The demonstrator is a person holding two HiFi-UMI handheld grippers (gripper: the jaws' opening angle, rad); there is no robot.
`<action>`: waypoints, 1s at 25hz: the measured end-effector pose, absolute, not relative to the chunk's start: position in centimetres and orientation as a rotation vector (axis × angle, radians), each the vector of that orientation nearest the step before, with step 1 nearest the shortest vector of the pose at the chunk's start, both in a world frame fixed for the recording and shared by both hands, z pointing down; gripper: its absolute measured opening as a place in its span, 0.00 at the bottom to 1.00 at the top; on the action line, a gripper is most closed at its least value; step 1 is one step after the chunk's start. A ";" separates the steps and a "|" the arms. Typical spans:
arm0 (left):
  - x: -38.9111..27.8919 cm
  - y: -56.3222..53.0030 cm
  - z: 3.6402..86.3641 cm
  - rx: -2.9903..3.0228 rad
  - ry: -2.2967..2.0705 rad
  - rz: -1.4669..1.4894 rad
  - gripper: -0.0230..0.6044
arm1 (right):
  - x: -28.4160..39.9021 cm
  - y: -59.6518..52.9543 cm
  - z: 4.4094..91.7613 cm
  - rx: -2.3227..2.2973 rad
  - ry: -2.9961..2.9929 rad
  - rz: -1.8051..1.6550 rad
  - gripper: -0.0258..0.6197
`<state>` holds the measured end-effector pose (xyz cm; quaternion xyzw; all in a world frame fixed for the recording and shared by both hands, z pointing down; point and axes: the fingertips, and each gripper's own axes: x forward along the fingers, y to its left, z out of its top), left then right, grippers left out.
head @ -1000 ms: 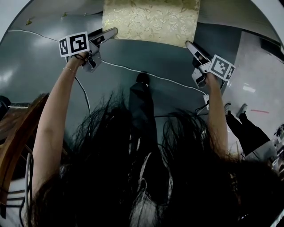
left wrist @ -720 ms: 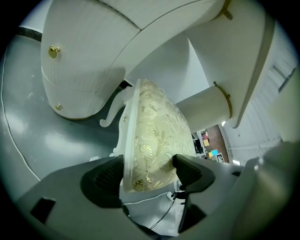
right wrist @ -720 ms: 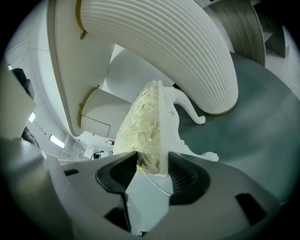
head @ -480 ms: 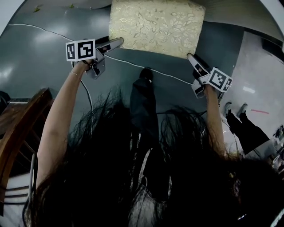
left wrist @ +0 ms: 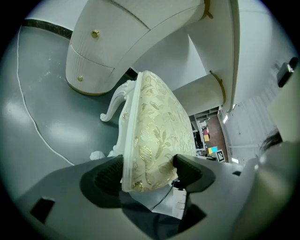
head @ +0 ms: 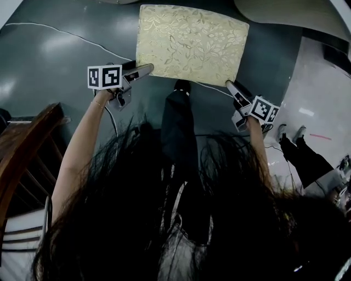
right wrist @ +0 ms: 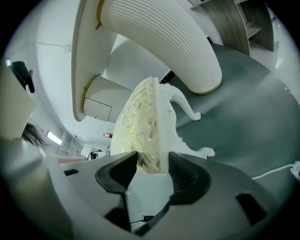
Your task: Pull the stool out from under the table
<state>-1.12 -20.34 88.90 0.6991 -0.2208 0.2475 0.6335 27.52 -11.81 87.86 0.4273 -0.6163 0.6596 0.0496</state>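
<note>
The stool (head: 189, 44), with a gold floral cushion and white carved legs, stands on the dark floor at the top of the head view, nearly all of its seat showing. My left gripper (head: 145, 69) is shut on its near left corner. My right gripper (head: 230, 86) is shut on its near right corner. In the left gripper view the cushion (left wrist: 159, 126) and its white frame edge sit pinched between the pads of the gripper (left wrist: 147, 176). The right gripper view shows the stool corner (right wrist: 143, 122) pressed between the pads of the gripper (right wrist: 152, 173).
The white table's ribbed pedestal (left wrist: 93, 61) (right wrist: 164, 42) rises behind the stool, and its top edge (head: 285, 16) shows at the upper right. A white cable (head: 66, 35) runs across the floor. A wooden chair (head: 27, 142) stands at the left. The person's leg (head: 178, 126) is between the arms.
The stool has slid toward the person, out from under the table, and more of its cushion shows. Both grippers came back with it, still closed on its corners.
</note>
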 end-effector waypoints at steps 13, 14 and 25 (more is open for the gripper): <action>-1.5 -20.4 89.2 1.527 -0.451 0.701 0.61 | 26.5 -10.4 88.1 1.266 -1.732 2.141 0.38; -1.5 -20.4 89.2 1.525 -0.445 0.711 0.61 | 26.5 -10.3 88.0 1.268 -1.723 2.147 0.38; -2.9 -20.3 87.3 1.524 -0.642 0.733 0.62 | 26.9 -9.9 86.6 1.416 -1.674 1.991 0.38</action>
